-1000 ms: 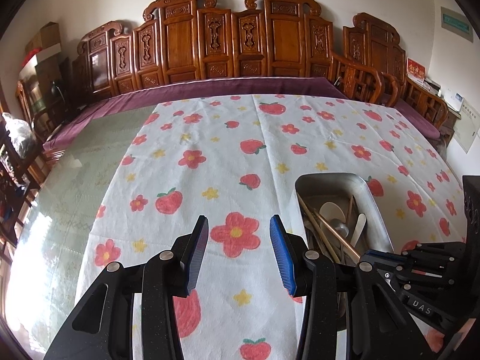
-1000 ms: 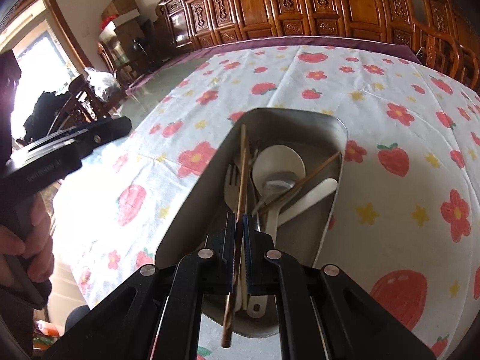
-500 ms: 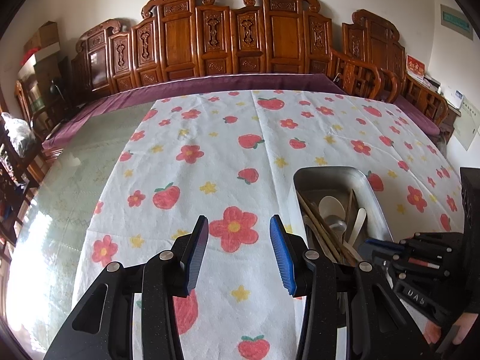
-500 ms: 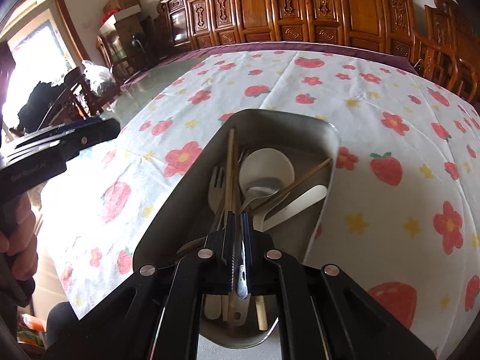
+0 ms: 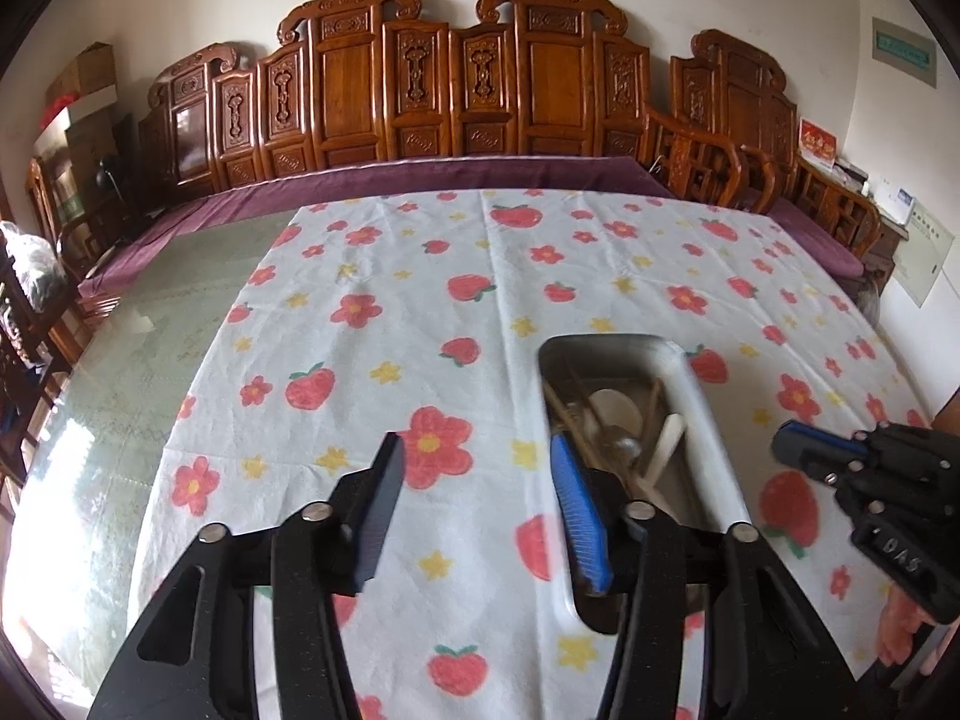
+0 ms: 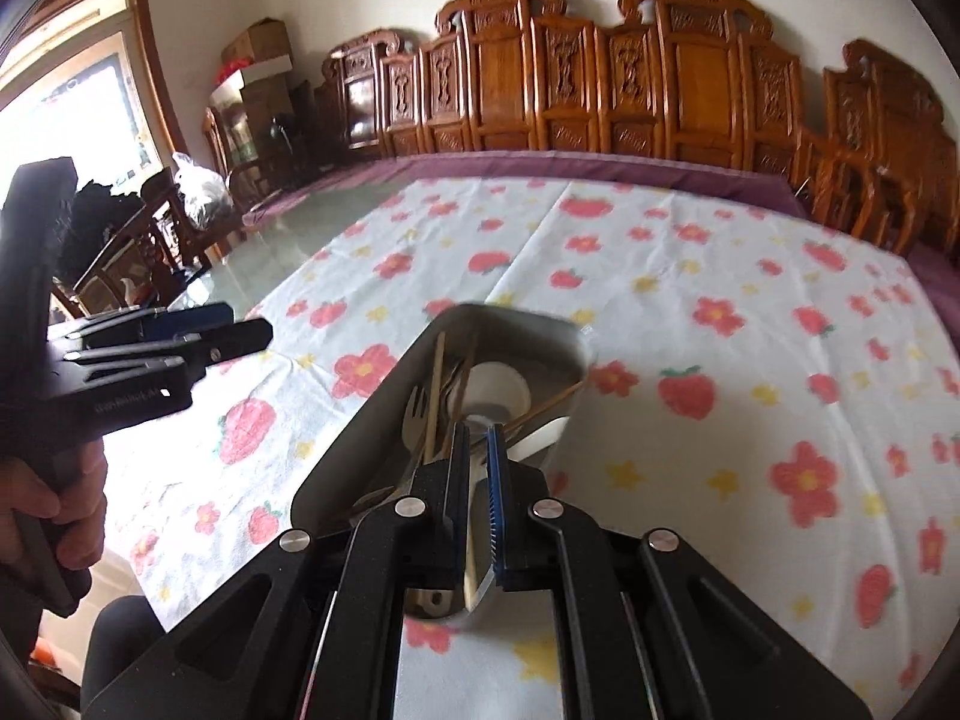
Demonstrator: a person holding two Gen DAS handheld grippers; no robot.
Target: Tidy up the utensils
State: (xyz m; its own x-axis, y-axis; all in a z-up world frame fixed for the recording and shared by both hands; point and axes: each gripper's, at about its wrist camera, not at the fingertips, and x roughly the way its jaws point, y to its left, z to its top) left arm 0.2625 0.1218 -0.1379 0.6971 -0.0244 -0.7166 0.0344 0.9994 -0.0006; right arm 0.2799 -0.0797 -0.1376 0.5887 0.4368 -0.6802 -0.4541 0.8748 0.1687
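A metal tray (image 6: pixel 360 450) sits on the strawberry tablecloth and holds chopsticks (image 6: pixel 437 384), a fork (image 6: pixel 414 414) and a white spoon (image 6: pixel 498 387). My right gripper (image 6: pixel 478 441) hovers above the tray's near end, shut, and nothing sticks out of it. In the left wrist view the tray (image 5: pixel 606 341) lies right of my left gripper (image 5: pixel 475 450). Its jaws are opening over bare cloth with nothing between them. The right gripper (image 5: pixel 786 449) shows at the right edge there. The left gripper (image 6: pixel 246 324) and a hand (image 6: pixel 66 510) show at the left of the right wrist view.
The flowered tablecloth (image 5: pixel 420 312) covers most of the table, with bare glass top (image 5: pixel 150 360) to its left. A purple runner (image 5: pixel 420 177) lines the far edge. Carved wooden chairs (image 5: pixel 540 90) stand behind it. Boxes and clutter (image 6: pixel 252 72) fill the left corner.
A second ago my right gripper pinched a chopstick over the tray. Now that chopstick lies in the tray and the gripper has lifted away. My left jaws have spread wider.
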